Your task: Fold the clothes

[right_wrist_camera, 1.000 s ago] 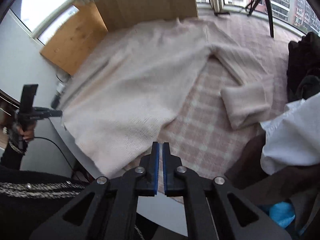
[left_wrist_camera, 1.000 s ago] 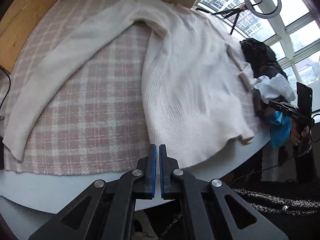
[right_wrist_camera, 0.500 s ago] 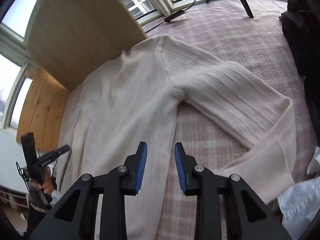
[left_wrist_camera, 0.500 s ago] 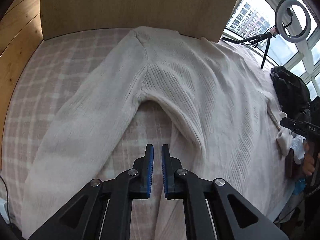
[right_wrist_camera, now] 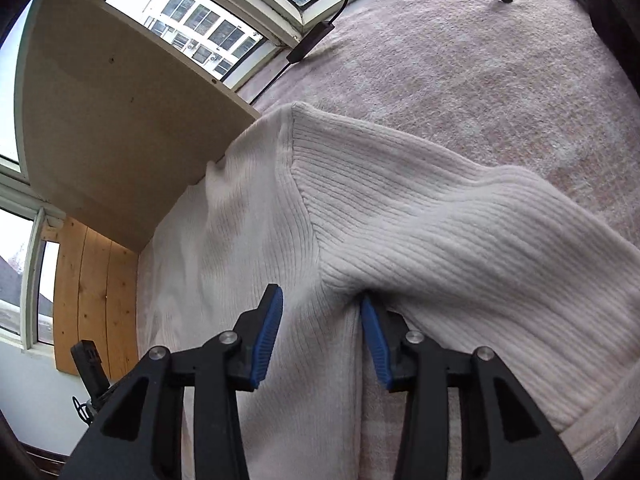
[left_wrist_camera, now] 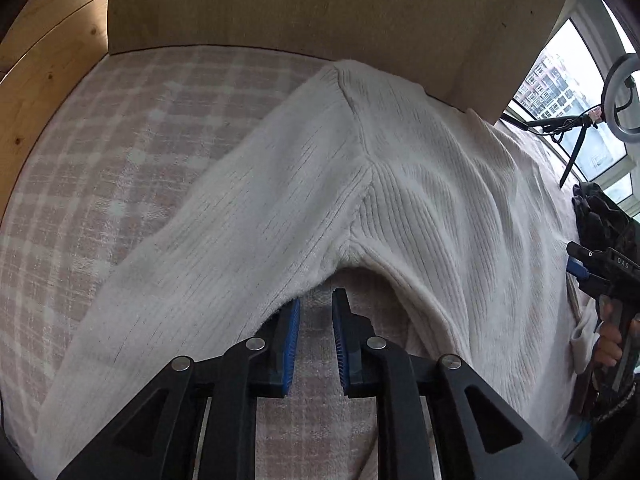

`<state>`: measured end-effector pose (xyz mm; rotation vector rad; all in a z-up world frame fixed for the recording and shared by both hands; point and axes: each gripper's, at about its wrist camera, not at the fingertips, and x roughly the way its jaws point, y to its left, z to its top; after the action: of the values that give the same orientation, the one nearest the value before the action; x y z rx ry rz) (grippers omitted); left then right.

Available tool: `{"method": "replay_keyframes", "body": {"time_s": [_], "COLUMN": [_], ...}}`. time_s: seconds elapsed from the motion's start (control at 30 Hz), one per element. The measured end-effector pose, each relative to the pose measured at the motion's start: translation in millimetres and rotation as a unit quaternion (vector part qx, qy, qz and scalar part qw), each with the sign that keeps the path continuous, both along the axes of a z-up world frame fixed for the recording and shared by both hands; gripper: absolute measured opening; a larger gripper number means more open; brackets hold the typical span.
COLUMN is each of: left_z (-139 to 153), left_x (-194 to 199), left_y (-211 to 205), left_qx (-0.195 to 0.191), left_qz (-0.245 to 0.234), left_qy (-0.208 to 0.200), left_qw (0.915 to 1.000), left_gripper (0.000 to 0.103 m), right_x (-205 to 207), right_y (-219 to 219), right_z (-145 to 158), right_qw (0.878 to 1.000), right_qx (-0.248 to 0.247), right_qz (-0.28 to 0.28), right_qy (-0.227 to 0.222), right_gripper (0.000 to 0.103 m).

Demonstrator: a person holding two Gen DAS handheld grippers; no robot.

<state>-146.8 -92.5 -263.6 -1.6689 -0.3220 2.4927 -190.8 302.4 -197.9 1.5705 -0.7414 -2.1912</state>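
Left gripper (left_wrist_camera: 316,312), jaws opening, nothing between them, at one armpit of the white sweater (left_wrist_camera: 420,208). Right gripper (right_wrist_camera: 320,312), jaws opening astride the other armpit's fabric. Sweater lies flat on the pink checked blanket (left_wrist_camera: 120,152).

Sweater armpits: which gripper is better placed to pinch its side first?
Right. The right gripper already straddles the sweater at the armpit, jaws opening. The left gripper, also opening, has only the checked blanket between its fingers.
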Motion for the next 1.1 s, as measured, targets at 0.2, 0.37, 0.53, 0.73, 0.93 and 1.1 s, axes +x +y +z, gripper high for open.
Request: {"method": "replay_keyframes", "body": {"time_s": [0.2,0.37,0.53,0.73,0.93,1.1], "left_z": [10,16,44,49,18,7], "left_x": [-17,-23,30,132,198,211], "left_y": [-32,-50,-53,-37,-8,9], "left_qx": [-0.017,-0.042,-0.02,-0.018,0.012,0.026], "left_qz": [0.092,0.083,-0.014,-0.085,-0.111,-0.122], "left_qy": [0.034,0.028,0.019,-0.002,-0.042,-0.048], "left_qw": [0.9951,0.9953,0.9995,0.9962,0.9929,0.991], "left_gripper": [0.015,0.012,0.018,0.027,0.027,0.027], "right_x": [-2,-1,36,137,233,267], "right_y": [1,1,4,19,-4,-41], "right_z": [11,13,43,64,24,3], "right_qw": [0.997,0.997,0.997,0.988,0.976,0.963], "right_qx": [0.059,0.075,0.027,0.039,0.049,0.076], "right_qz": [-0.026,-0.007,0.07,0.152,0.204,0.25], "right_qy": [0.037,0.027,0.025,-0.004,-0.063,-0.064], "right_gripper": [0.04,0.04,0.04,0.04,0.04,0.04]}}
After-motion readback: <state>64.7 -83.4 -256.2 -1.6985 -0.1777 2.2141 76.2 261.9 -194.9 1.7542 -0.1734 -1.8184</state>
